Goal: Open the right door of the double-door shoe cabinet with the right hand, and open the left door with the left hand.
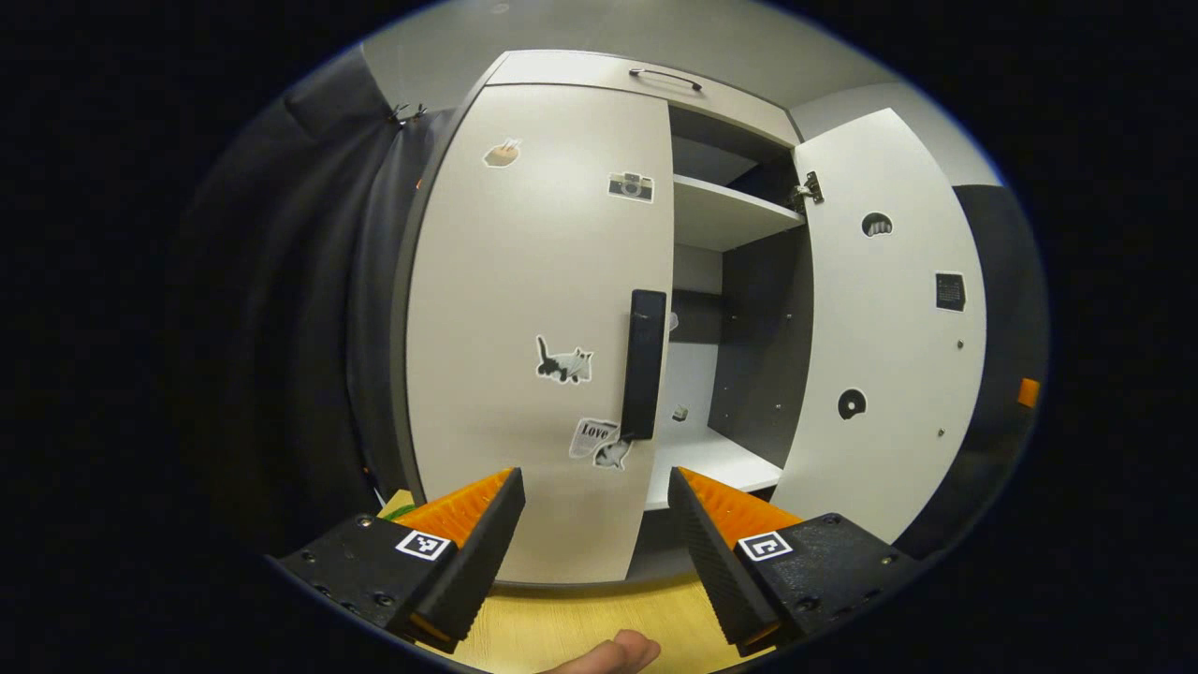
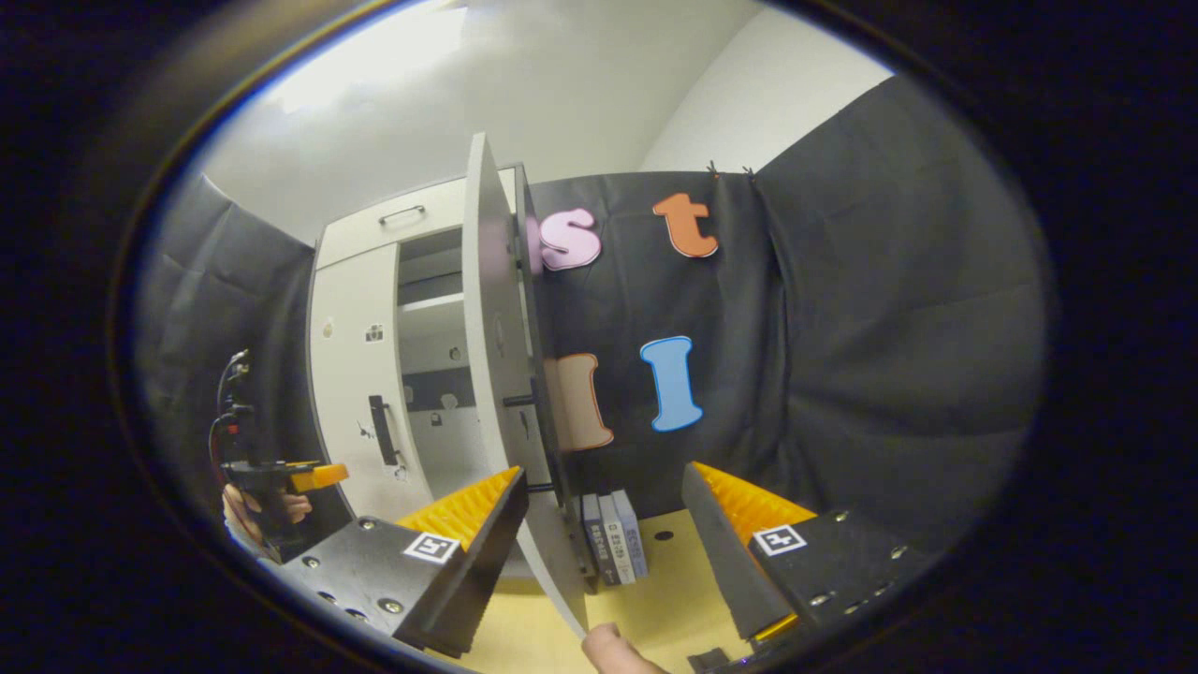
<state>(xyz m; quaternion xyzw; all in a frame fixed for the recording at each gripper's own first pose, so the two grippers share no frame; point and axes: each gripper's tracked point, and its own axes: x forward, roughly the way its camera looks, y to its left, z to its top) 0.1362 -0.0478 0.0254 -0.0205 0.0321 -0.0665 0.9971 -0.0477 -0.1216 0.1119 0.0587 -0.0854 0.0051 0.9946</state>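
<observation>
In the left gripper view, left claw (image 1: 596,496) spread wide, aimed at the closed left door's black handle (image 1: 644,363) for the pull; in the right gripper view, right claw (image 2: 602,494) wide, straddling the swung-out right door (image 2: 505,374) untouched.

Black cloth wall (image 2: 870,356), pale ceiling (image 2: 562,84), yellow wooden tabletop (image 2: 655,590)

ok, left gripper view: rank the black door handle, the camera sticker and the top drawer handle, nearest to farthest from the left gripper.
1. black door handle, on the shut left door's right edge, just above the open left gripper.
2. camera sticker, higher on that door.
3. top drawer handle, on the cabinet's top front.
</observation>
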